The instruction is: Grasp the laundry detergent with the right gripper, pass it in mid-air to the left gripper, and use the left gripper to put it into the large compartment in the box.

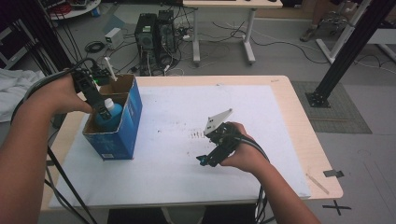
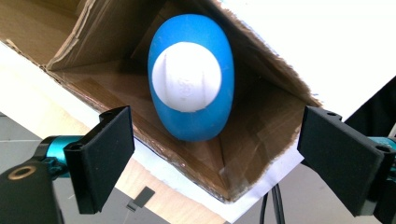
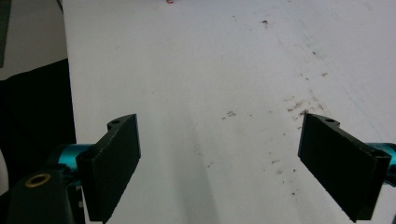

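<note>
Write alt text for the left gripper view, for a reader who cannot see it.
A blue bottle with a round white cap stands inside an open cardboard box, seen from above. The left tongs hang over the box with their two black jaws wide apart on either side of the bottle, not touching it. White table covering shows beyond the box.

Grey floor (image 1: 280,56) strewn with cables, computer towers (image 1: 154,35) beside a white desk (image 1: 224,28)
</note>
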`<state>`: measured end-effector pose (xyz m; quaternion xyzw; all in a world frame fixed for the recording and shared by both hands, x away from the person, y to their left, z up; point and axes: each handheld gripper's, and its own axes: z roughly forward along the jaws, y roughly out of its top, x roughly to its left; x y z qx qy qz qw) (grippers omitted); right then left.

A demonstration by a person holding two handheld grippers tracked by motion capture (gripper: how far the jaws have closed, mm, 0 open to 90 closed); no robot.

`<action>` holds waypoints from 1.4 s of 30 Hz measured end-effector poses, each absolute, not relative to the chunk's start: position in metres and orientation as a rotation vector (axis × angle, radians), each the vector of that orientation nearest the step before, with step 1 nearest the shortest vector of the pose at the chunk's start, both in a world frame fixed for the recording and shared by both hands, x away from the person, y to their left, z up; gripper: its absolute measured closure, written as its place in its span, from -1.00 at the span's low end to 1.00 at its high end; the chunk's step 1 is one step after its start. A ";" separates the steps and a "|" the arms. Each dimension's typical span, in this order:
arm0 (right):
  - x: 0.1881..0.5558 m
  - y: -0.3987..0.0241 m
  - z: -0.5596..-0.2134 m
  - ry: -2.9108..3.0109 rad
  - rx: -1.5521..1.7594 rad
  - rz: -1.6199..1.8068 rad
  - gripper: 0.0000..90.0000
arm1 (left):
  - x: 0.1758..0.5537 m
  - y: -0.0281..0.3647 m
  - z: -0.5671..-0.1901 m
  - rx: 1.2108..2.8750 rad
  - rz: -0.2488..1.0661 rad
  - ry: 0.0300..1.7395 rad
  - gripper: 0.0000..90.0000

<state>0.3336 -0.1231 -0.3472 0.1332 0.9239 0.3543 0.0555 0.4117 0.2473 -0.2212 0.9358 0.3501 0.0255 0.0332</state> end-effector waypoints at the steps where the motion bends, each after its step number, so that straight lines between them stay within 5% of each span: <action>1: 0.334 -0.123 -0.347 2.804 0.404 1.075 -0.73 | 0.412 0.247 -0.221 2.879 0.079 1.077 -0.76; 17: 0.336 -0.130 -0.331 2.811 0.400 1.022 -0.73 | 0.390 0.192 -0.200 2.957 0.042 0.772 -0.96; 28: 0.346 -0.133 -0.314 2.877 0.386 0.877 -0.73 | 0.383 0.143 -0.226 3.037 0.031 0.478 -0.96; 42: 0.364 -0.132 -0.299 3.030 0.303 0.548 -0.73 | 0.378 0.119 -0.256 3.073 -0.086 0.305 -0.95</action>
